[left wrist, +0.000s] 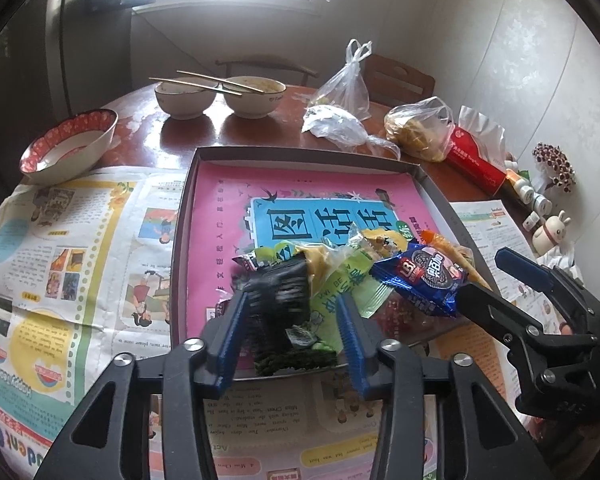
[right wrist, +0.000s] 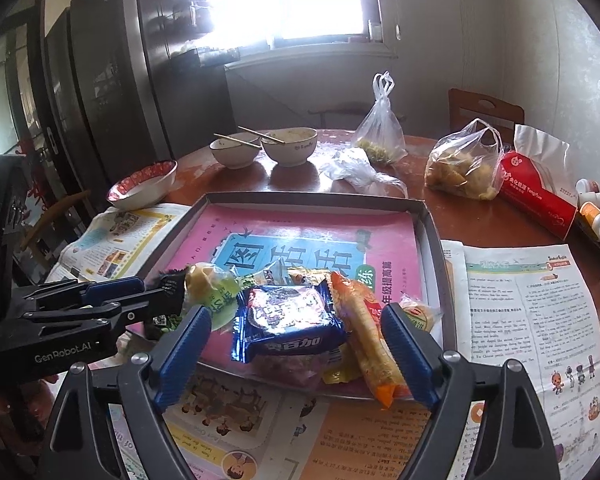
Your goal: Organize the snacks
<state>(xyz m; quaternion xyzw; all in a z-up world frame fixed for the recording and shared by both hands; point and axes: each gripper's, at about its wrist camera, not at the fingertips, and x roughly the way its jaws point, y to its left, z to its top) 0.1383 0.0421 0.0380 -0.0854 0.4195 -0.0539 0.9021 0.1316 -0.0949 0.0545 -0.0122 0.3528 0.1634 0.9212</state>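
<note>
Your right gripper (right wrist: 296, 344) stands spread around the blue cookie packet (right wrist: 286, 322) — not pinching, long axis across the jaws — at the tray's (right wrist: 432, 236) near edge. Your left gripper (left wrist: 292, 316) brackets the dark packet (left wrist: 278, 300) to the left — pads look clear.

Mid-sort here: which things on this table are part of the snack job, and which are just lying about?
Job: blue cookie packet, orange snack stick, black packet, green packet, tray.

Lying about: two bowls with chopsticks, red-rimmed bowl, plastic bags, tissue pack, newspapers.
</note>
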